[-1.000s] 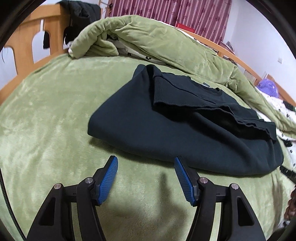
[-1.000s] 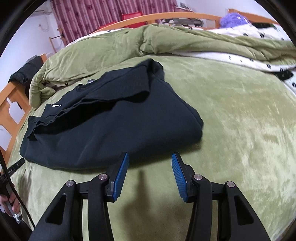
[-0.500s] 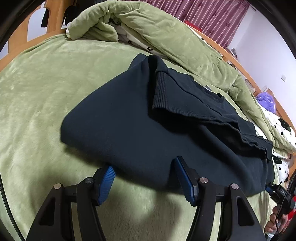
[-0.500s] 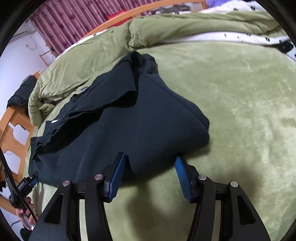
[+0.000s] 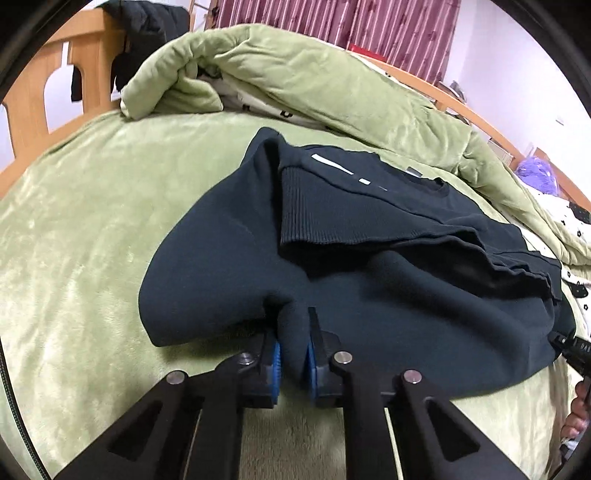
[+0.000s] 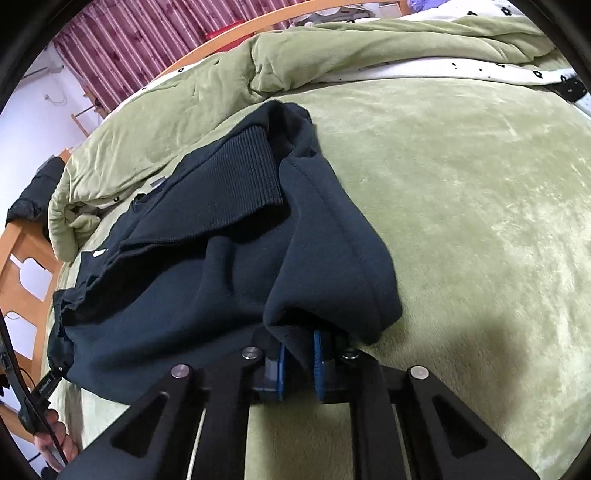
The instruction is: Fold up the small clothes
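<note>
Your left gripper (image 5: 293, 345) is clenched on the near edge of the dark sweatshirt (image 5: 369, 266); a pinch of cloth stands up between the blue pads (image 5: 275, 363) at lower centre of the left wrist view. Your right gripper (image 6: 298, 360) is likewise clamped on the sweatshirt (image 6: 207, 280), with a fold of fabric gathered between its pads at lower centre of the right wrist view.

The sweatshirt lies on the green blanket (image 5: 81, 221), filling the centre and right of the left view. It is partly folded: a ribbed cuff (image 5: 314, 214) lies across the top of the body, and white markings (image 5: 334, 168) show near the upper centre. In the right view the garment runs from centre to lower left, the ribbed cuff (image 6: 247, 173) lying on top, upper centre. At the right gripper the hem droops over the jaws, so part of the pads is hidden.

A bunched green duvet (image 5: 280, 74) lies beyond the sweatshirt along the top of the left view, its white patterned lining showing. A wooden bed frame (image 5: 33, 96) stands at upper left, striped maroon curtains (image 5: 362, 22) at top centre. In the right view the green blanket (image 6: 480, 184) fills the right half.
</note>
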A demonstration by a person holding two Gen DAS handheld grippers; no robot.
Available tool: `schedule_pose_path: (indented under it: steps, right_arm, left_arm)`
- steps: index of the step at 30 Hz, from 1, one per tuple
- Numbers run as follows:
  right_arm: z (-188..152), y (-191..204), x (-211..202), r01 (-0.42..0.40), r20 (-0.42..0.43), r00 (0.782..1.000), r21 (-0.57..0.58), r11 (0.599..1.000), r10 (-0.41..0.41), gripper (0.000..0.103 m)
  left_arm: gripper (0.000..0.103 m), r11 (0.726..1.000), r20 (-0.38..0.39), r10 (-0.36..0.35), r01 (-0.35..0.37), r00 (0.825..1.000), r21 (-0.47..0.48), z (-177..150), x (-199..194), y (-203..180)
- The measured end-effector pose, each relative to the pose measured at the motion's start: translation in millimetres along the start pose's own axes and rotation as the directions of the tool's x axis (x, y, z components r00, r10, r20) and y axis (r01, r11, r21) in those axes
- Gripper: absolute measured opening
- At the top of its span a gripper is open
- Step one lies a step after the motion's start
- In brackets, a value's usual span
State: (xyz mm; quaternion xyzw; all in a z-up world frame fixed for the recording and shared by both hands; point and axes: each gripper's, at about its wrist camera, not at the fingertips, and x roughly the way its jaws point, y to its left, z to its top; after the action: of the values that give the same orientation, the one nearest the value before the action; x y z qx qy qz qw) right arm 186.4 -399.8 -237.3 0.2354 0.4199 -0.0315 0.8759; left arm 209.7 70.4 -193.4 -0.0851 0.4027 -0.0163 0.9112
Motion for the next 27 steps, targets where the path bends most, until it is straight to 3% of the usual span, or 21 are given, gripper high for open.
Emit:
schedule_pose_path:
  steps: [5, 21, 27]
  right_arm:
    - [-9, -1, -18, -0.017, 0.009, 1.000, 0.032, 0.999, 0.016, 0.009]
    - [-103, -5, -128, 0.038, 0.016, 0.999, -0.105, 0.994, -0.036, 0.009]
    - [-133, -16, -152, 0.062, 0.017, 0.998, -0.111, 0.992, -0.061, 0.010]
  left_arm:
    - [0.007, 1.000, 0.016, -0.018, 0.018, 1.000, 0.004, -10, -25, 6]
    - [0.007, 0.998, 0.013, 0.007, -0.007, 1.000, 0.061, -90, -110, 14]
    - [0.007, 0.998, 0.006, -0.035, 0.035, 0.999, 0.056, -107, -132, 18]
